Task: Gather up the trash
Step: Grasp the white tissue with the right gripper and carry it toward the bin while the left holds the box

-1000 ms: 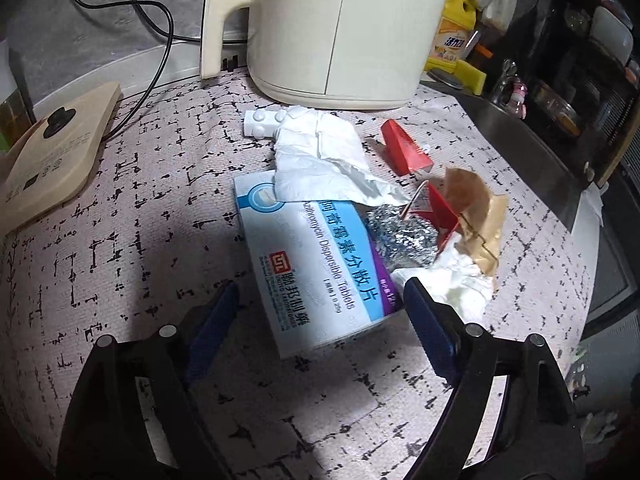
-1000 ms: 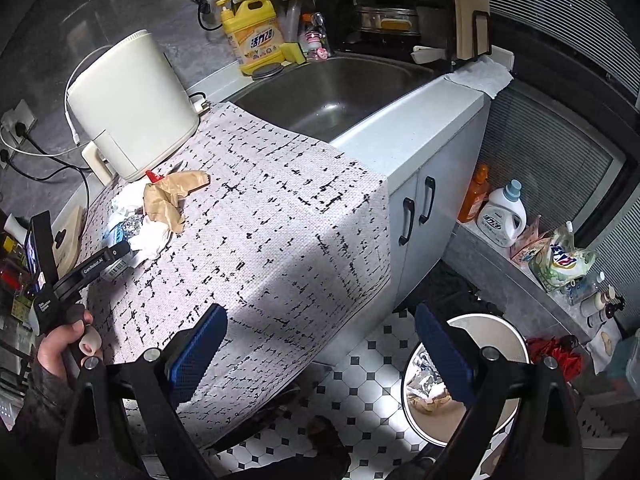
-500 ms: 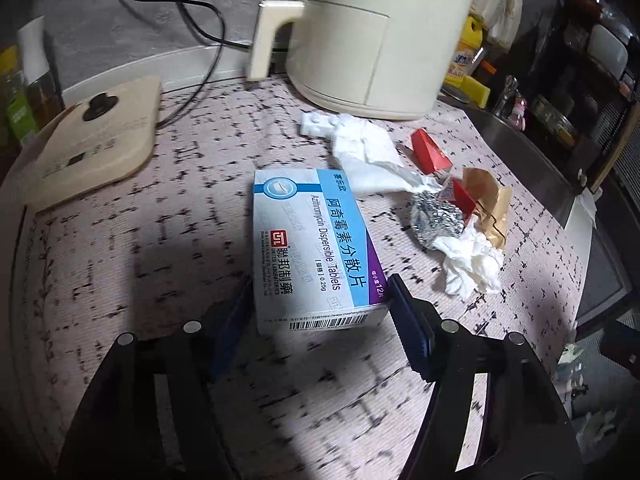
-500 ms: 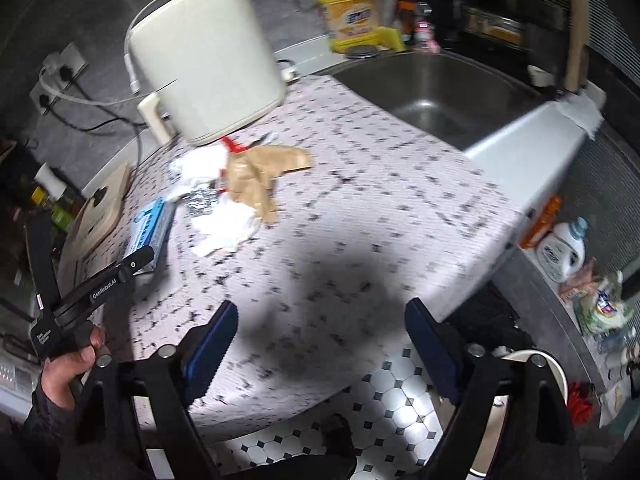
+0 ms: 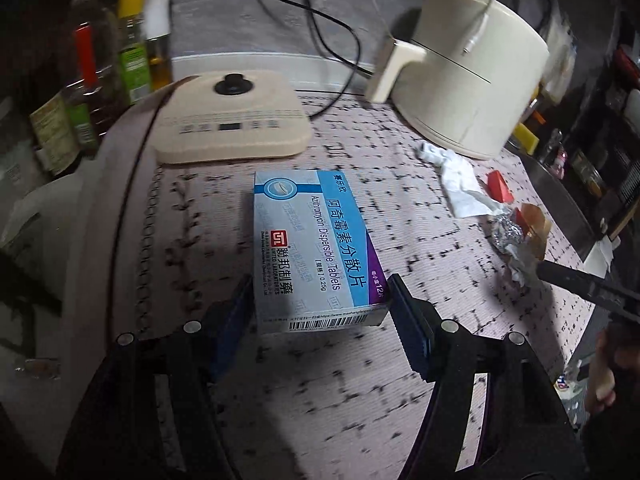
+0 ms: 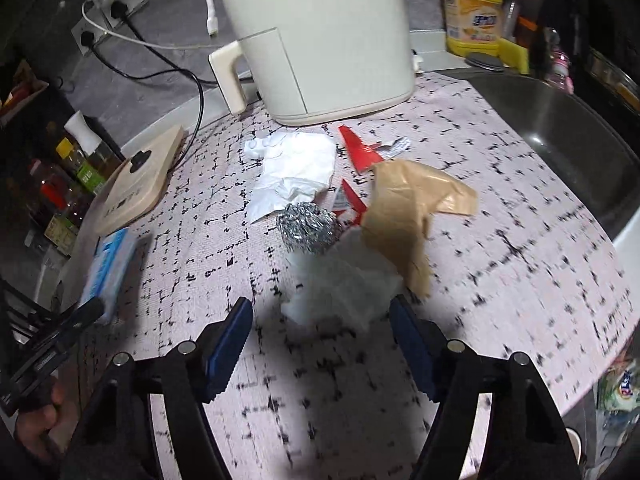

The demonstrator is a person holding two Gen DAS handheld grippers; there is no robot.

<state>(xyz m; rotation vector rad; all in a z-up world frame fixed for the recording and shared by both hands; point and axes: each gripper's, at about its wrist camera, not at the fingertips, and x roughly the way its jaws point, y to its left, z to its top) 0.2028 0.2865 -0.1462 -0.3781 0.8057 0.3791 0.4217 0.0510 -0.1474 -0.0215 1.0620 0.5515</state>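
Observation:
My left gripper (image 5: 320, 316) is shut on the near end of a blue and white medicine box (image 5: 312, 248); both blue pads press its sides. It holds the box over the patterned cloth, left of the trash pile. My right gripper (image 6: 322, 340) hovers low over the cloth with its jaws closing. A crumpled white tissue (image 6: 340, 284) lies just ahead of and between its fingertips, untouched by the pads. Behind the tissue lie a foil ball (image 6: 308, 228), crumpled brown paper (image 6: 404, 216), red wrapper pieces (image 6: 360, 152) and a white paper sheet (image 6: 296, 168).
A cream air fryer (image 6: 320, 40) stands behind the pile. A steel sink (image 6: 560, 128) is on the right, with a yellow detergent bottle (image 6: 472, 12) beside it. On the left are a beige appliance base (image 5: 232, 120) and several bottles (image 5: 120, 60). Cables run along the wall.
The left gripper closed on the medicine box and carried it left, away from the pile. The right gripper swung from above the floor bin to the white tissue, its jaws narrowing.

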